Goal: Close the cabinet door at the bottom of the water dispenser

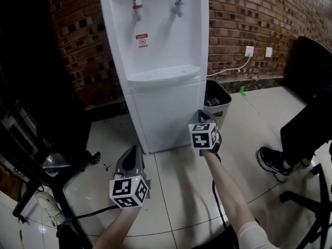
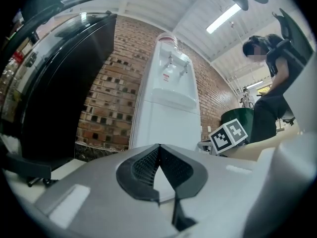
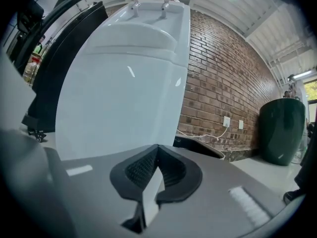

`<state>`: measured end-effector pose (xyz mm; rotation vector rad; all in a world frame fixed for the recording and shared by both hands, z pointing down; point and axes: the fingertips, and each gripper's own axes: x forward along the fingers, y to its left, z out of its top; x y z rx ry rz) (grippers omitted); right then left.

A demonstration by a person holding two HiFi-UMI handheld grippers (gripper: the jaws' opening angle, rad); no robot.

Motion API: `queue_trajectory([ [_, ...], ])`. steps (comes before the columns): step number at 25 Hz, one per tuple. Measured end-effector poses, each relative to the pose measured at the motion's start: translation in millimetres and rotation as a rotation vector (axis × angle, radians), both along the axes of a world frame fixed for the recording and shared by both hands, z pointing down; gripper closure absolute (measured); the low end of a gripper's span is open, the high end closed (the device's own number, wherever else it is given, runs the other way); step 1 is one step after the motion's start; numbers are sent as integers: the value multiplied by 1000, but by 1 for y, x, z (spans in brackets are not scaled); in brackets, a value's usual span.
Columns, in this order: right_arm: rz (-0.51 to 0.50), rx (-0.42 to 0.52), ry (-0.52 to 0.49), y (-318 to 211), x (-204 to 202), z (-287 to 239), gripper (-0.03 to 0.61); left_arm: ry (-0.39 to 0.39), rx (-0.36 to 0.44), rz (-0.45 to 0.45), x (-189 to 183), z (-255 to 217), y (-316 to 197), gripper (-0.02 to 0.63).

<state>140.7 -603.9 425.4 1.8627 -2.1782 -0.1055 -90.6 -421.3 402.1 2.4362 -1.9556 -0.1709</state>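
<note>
The white water dispenser (image 1: 155, 45) stands against the brick wall. Its bottom cabinet door (image 1: 166, 113) lies flush with the body. My right gripper (image 1: 201, 114) is shut and empty, with its tips close to the door's right edge. In the right gripper view, the right gripper (image 3: 157, 147) has its pads together and the dispenser's white front (image 3: 124, 93) fills the view just ahead. My left gripper (image 1: 134, 149) hovers low over the floor, left of the door and short of it. It is shut on nothing (image 2: 158, 147), and the dispenser (image 2: 168, 98) stands further off.
A black waste bin (image 1: 215, 100) stands right of the dispenser, with wall sockets (image 1: 249, 51) and a white cable behind it. A tall black appliance (image 1: 36, 77) is at the left. A person's dark shoe (image 1: 272, 160) and a chair base (image 1: 306, 196) are at the right.
</note>
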Motion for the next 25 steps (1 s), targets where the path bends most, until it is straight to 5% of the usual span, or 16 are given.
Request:
queue_trajectory([
  [11, -36, -12, -78, 41, -7, -19, 578, 6, 5, -4, 7, -11, 27, 607],
  [25, -288, 201, -197, 234, -80, -113, 578, -38, 72, 8, 20, -71, 116, 601],
])
